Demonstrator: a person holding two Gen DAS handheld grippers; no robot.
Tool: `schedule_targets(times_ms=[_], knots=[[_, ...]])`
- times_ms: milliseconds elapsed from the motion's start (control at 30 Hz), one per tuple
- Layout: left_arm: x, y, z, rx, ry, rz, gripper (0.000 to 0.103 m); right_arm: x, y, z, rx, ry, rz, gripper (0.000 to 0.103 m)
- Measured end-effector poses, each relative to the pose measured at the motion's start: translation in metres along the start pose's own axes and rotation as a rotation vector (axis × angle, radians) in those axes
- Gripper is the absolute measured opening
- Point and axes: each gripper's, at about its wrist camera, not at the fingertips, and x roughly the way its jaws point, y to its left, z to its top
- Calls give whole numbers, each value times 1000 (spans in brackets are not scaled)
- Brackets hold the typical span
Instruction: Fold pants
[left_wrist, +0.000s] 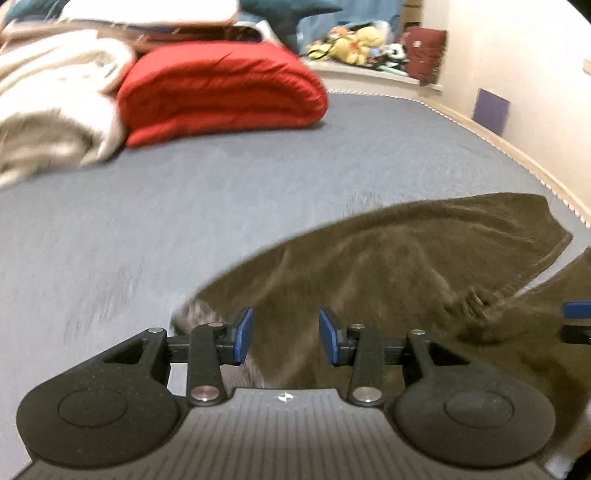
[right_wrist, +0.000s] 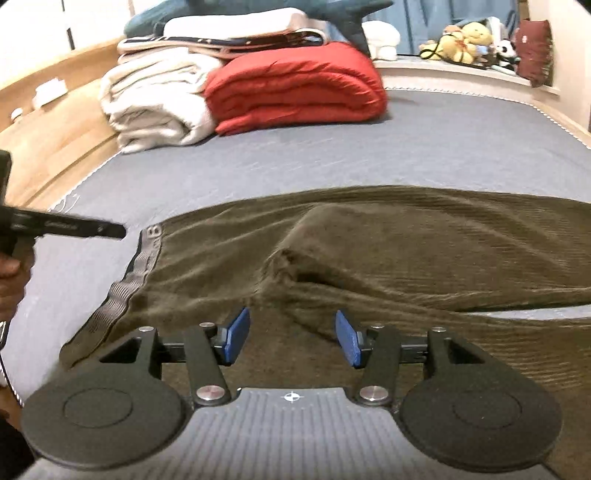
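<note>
Olive-brown ribbed cloth fills the space ahead of both our tongs: one pair of pants (right_wrist: 388, 240) lies spread across the blue-grey mattress (right_wrist: 443, 147), its dark elastic waistband (right_wrist: 136, 266) off to the left of the right gripper (right_wrist: 291, 338) and its legs running away to the right. We hold that right gripper low over the seat of the pants, its blue pads (right_wrist: 234, 336) standing apart with nothing between them, just short of a raised crease where one layer already laps over another. Our left gripper (left_wrist: 284, 338) hovers at the waistband end, its pads likewise parted and empty, with cloth under and ahead of it; that view is smeared by motion, so we can only say it is probably the waist corner (left_wrist: 199, 314) that shows just left of its fingers. We judge that we are at the start of a fold: the garment looks laid out and partly doubled lengthwise, and neither tool has taken a grip. The next move, as we read it, calls for each gripper to drop onto an edge, close on the cloth, and carry it across evenly so the layers do not bunch. Counting what lies beyond the tongs, we see one red quilt (right_wrist: 295, 88) folded, one cream blanket (right_wrist: 155, 99) beside it on its left, and a heap of soft toys (right_wrist: 465, 40) on the far ledge.
</note>
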Motion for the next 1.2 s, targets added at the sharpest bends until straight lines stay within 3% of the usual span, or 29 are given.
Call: schedule_targets(times_ms=[100,233,400,500,533,567,600,667,800,867,1000,1100,1200], knots=[[43,0,14,56,-21,-9,43,-6,-7,7,-2,-25,-11,57],[109,6,22,107,0,32,44,-12,-18,18,9,-52,-24,62],[170,27,26,106,90,-10,69,-16,-38,17,9,-40,-61,62],[187,37,27,120,115,-49,78,-18,-56,16,39,-24,-88,62],[190,40,28,112,126,-71,76,-19,-62,16,51,-18,-99,62],[190,43,28,105,133,-102,55,-19,-69,16,73,-11,-112,62],[188,43,29,103,139,-157,25,-20,-78,16,104,-5,-121,62],[177,27,30,206,118,-106,12,-20,-94,17,180,9,-132,62],[124,1,26,335,24,-65,11,-22,-135,20,354,13,-190,62],[80,-12,18,380,-80,-56,11,-25,-153,20,421,-5,-229,62],[-11,-51,-19,482,-214,-145,10,-34,-190,13,561,-41,-298,62],[-67,-78,-57,649,-210,-270,9,-48,-218,5,684,-86,-329,62],[-99,-93,-95,807,-81,-357,1,-66,-243,-2,737,-139,-399,62]])
